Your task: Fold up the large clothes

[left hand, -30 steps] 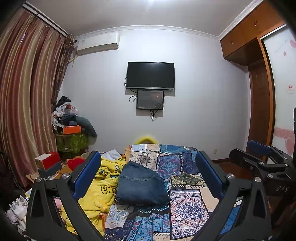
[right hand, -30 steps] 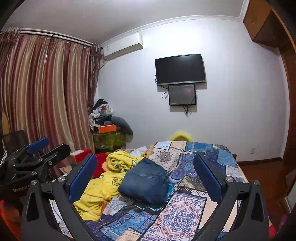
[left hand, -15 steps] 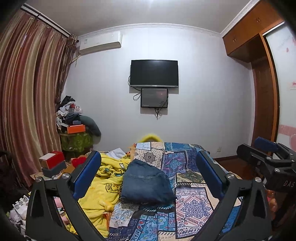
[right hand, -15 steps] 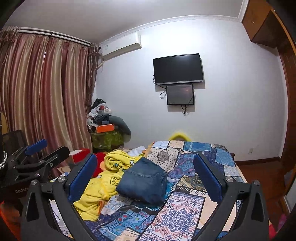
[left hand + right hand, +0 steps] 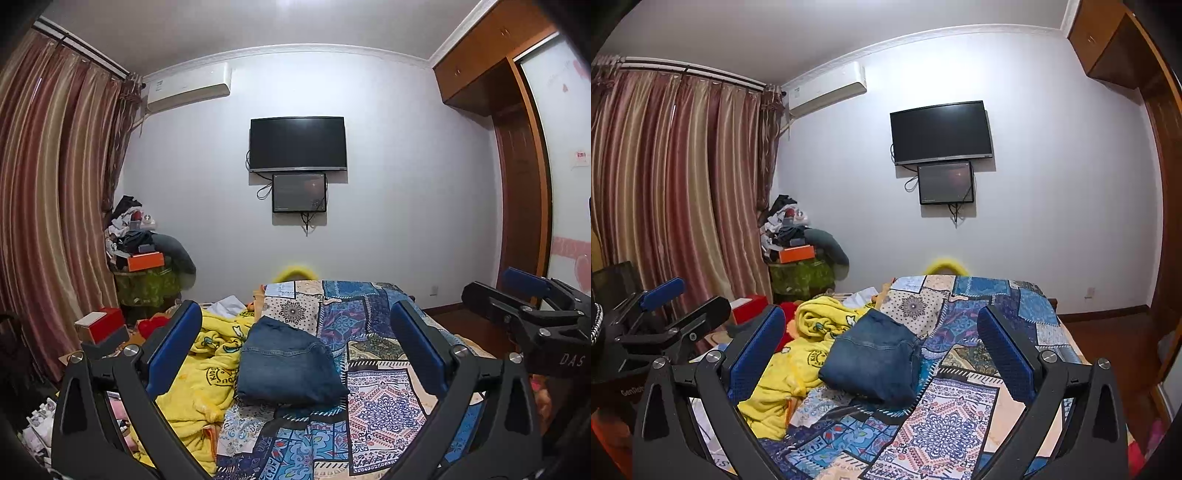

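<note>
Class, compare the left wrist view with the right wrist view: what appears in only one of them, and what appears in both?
Only the left wrist view shows the wardrobe's pale sliding door and the right gripper from outside. Only the right wrist view shows the left gripper from outside. Both show the folded denim garment on the patchwork bedspread, the yellow blanket and the television.

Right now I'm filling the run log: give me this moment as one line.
left gripper: open, empty | right gripper: open, empty | folded jeans: on patchwork bedspread | yellow blanket: crumpled beside jeans
</note>
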### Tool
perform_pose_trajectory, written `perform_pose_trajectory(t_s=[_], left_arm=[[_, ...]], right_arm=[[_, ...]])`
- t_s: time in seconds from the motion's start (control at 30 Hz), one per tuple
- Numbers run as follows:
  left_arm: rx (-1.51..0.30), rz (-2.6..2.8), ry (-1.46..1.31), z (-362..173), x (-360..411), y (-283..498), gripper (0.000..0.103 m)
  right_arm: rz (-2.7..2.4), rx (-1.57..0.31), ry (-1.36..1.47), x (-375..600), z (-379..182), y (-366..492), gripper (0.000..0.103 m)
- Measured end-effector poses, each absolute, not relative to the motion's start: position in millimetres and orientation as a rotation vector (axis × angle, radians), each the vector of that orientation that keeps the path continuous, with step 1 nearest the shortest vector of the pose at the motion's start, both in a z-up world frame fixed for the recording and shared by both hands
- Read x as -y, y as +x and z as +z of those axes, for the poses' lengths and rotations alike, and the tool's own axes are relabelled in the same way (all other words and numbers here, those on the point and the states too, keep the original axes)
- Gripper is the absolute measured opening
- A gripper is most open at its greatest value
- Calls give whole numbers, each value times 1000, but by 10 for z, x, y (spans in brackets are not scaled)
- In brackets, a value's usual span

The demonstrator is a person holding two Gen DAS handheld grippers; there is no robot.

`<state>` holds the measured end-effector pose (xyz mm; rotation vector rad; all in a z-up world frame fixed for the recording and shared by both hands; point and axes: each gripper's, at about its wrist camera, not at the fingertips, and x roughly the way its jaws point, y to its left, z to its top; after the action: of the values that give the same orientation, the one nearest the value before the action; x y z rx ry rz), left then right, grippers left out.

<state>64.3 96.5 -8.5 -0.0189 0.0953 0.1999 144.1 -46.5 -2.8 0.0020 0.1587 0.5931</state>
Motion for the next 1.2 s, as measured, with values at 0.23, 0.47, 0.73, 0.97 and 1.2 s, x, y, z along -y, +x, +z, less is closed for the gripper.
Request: perform_pose_trajectory(t_s=[0.23, 0.47, 0.73, 0.97, 1.2], left_arm=[[-94, 202, -20, -80, -975, 648, 103], [-91, 204, -26, -65, -983, 647, 103], [-94, 199, -37, -61, -989, 647, 103], [-105, 186, -40, -56, -993, 665, 103], [-111, 179, -32, -71, -994, 679, 103]], right_arm=[[590, -162, 4, 466, -16, 1438, 103], [589, -163, 5, 471, -8, 1440, 103], [586, -168, 6, 476, -8, 1445, 103], [586, -180, 8, 455, 3, 1473, 103], [580, -183, 6, 429, 4, 1481, 103]])
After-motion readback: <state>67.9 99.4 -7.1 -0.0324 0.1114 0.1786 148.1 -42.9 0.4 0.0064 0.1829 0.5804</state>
